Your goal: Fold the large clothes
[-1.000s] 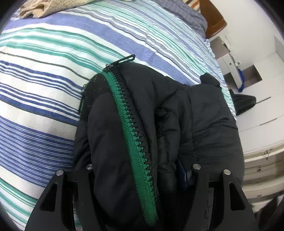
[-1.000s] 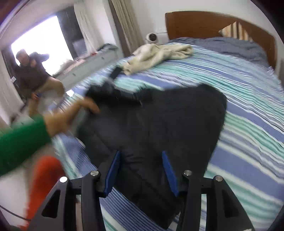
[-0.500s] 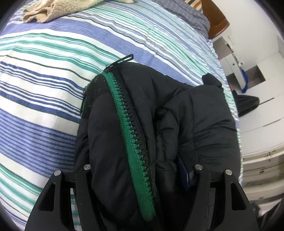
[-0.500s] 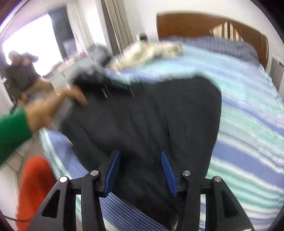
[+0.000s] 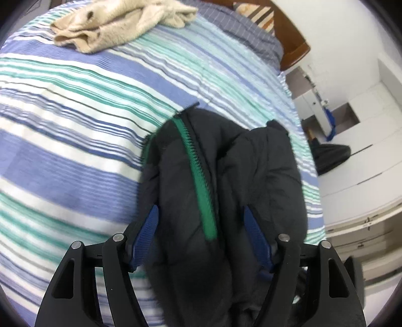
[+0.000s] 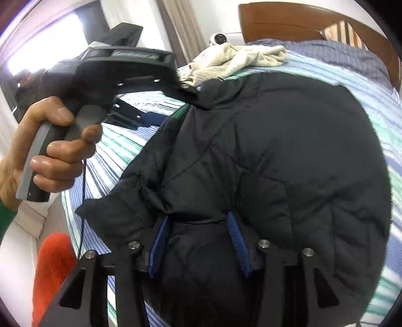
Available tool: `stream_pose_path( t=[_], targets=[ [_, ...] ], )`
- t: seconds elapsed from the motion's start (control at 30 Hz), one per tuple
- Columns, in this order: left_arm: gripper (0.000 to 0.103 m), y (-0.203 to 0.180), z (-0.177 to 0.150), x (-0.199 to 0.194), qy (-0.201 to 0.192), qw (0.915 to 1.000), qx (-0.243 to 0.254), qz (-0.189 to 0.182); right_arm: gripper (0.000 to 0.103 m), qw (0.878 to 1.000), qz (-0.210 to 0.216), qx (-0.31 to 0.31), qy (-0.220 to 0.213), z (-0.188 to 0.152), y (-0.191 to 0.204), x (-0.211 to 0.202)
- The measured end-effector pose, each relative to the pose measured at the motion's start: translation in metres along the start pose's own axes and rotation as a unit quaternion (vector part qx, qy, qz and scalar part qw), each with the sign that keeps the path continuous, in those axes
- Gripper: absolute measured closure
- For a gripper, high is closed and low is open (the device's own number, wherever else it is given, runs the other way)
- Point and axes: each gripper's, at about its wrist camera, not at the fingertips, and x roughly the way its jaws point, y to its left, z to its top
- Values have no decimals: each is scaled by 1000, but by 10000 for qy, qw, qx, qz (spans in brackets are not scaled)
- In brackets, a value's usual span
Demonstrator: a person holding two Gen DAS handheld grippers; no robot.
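A black puffer jacket (image 5: 226, 181) with a green zipper (image 5: 198, 176) lies bunched on the striped bed (image 5: 75, 113). My left gripper (image 5: 201, 226) has its blue pads (image 5: 148, 226) spread wide with the jacket's edge lying between them. In the right wrist view the jacket (image 6: 276, 156) fills the middle. My right gripper (image 6: 198, 239) has its pads apart around a fold of the jacket. The left gripper (image 6: 191, 96) shows there at the jacket's far corner, held by a hand (image 6: 50, 156).
A beige fleece garment (image 5: 120, 22) lies at the far side of the bed near the grey pillow (image 5: 246, 32) and wooden headboard (image 6: 301, 25). White cabinets (image 5: 356, 151) stand beyond the bed's right edge. An orange object (image 6: 52, 271) is at the lower left.
The left gripper's jaws have opened and drawn back from the jacket. The right gripper has moved closer over the jacket, which now lies folded over.
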Motion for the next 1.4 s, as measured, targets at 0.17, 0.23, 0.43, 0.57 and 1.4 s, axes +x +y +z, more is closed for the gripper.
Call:
stream_pose_path(
  t=[0.17, 0.23, 0.43, 0.57, 1.4],
  targets=[
    [9, 29, -26, -28, -382, 9991, -136, -128, 54, 9971, -69, -121, -750, 3, 6, -62],
    [9, 42, -33, -31, -449, 9981, -238, -345, 54, 9941, -229, -96, -1056, 9, 2, -77],
    [9, 58, -42, -3, -357, 9919, -569, -1080, 54, 9986, 386, 335, -96, 2, -15, 7],
    [9, 58, -40, 27, -206, 9883, -571, -1397, 52, 9999, -132, -5, -22, 2, 7, 17],
    [0, -5, -5, 107, 649, 9961, 231, -560, 24, 9808, -1907, -391, -82, 7, 26, -62]
  ],
)
